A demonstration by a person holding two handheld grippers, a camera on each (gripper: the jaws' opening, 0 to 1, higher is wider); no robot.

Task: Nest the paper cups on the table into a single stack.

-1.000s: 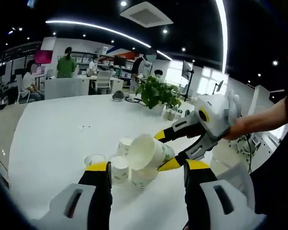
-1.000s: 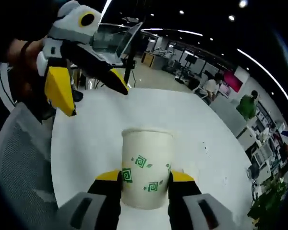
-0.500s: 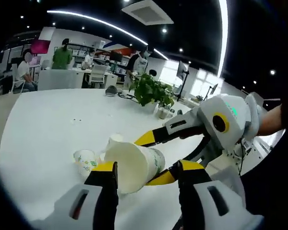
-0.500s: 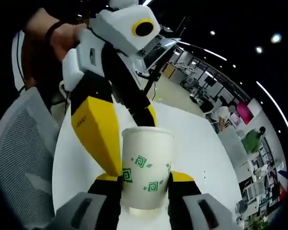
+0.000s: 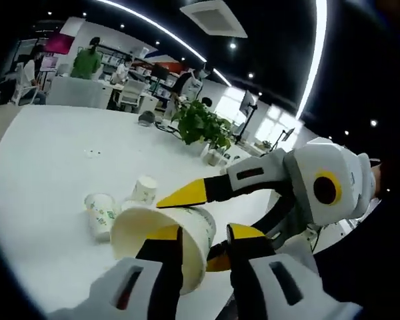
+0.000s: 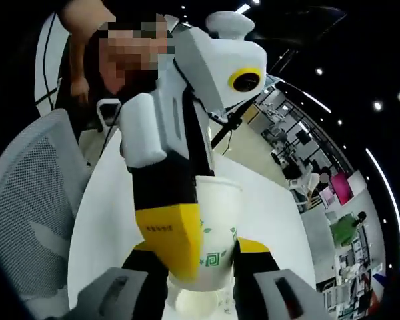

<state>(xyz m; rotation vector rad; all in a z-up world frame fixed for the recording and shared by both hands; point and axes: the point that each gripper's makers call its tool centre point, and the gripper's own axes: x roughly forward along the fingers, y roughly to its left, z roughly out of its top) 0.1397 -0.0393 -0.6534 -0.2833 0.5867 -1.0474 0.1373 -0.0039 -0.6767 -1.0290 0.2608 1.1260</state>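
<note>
- Left gripper view, nearest: left hand-held gripper (image 5: 203,243) w/ its yellow-tipped jaws around the rim of a tilted paper cup (image 5: 161,241); one jaw sits inside the cup mouth, the other outside against the wall, gap narrow; can't tell if it actually pinches the cup wall
- Same cup is clamped from the far side by the right hand-held gripper (image 5: 193,223): one yellow jaw lies over the cup, one under it, white body w/ yellow ring behind
- Right gripper view: right hand-held gripper (image 6: 201,250) closed on the cup (image 6: 220,223), white w/ green square-spiral marks, upright between the jaws; left gripper's black-and-yellow jaw overlaps the cup's left side
- Below the held cup in this view, a second pale cup rim (image 6: 197,303) shows, partly hidden
- Mid: white surface (image 5: 47,150) carries a loose cup (image 5: 101,213) lying near the held one, another cup (image 5: 144,190) upright just beyond it
- Grey mesh chair (image 6: 33,200) beside the surface, right gripper view
- Far: potted green plant (image 5: 199,127) on the surface's far edge, office w/ ppl and desks behind
</note>
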